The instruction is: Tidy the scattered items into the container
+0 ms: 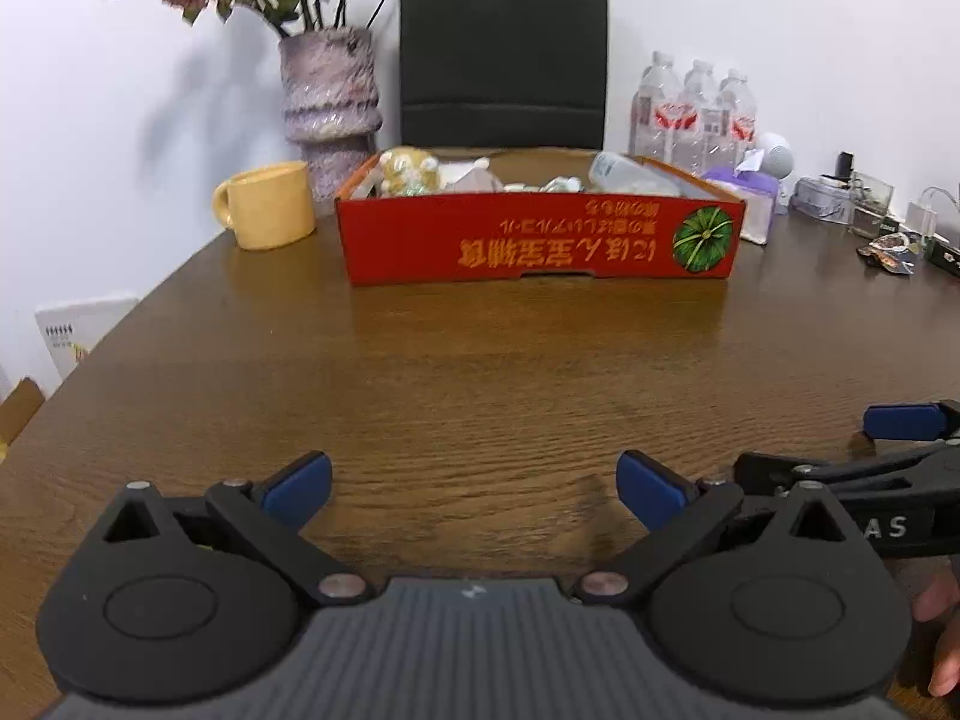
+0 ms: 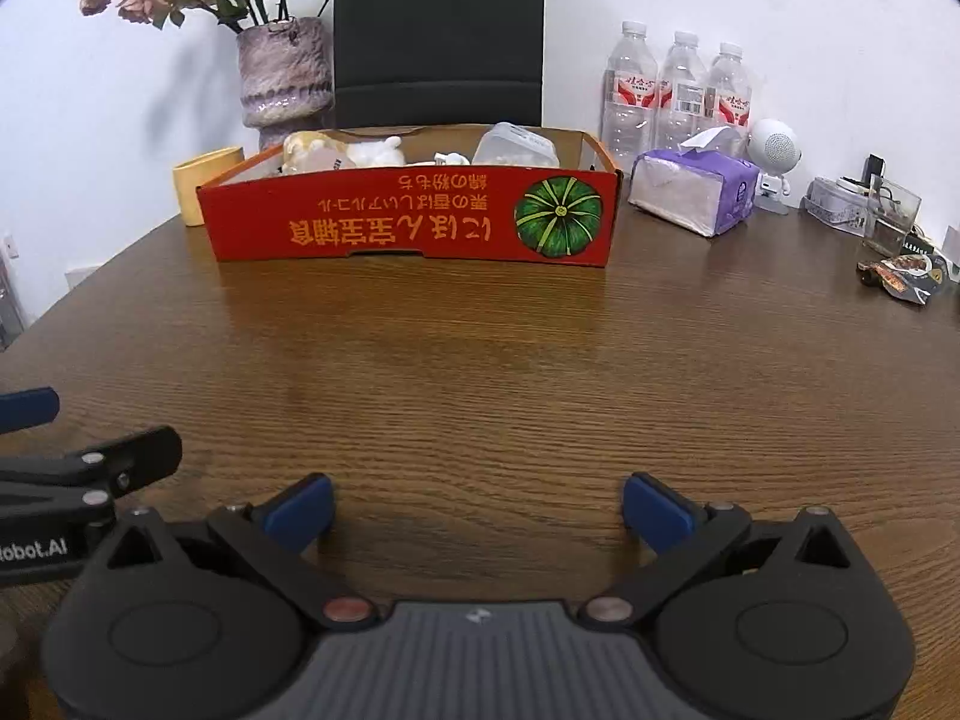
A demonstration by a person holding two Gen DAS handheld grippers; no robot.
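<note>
A red cardboard box with a green pumpkin print stands at the far middle of the brown table; the right wrist view shows the box too. Inside it lie a plush toy, a clear plastic bottle, a clear plastic container and other small items. My left gripper hovers low over the near table, jaws wide open, nothing between them. My right gripper is beside it, also wide open and empty. Each gripper shows at the edge of the other's view.
A yellow mug and a vase of dried flowers stand left of the box, a black chair behind it. Water bottles, a purple tissue pack, a white robot figure, a glass jar and snack wrappers sit right.
</note>
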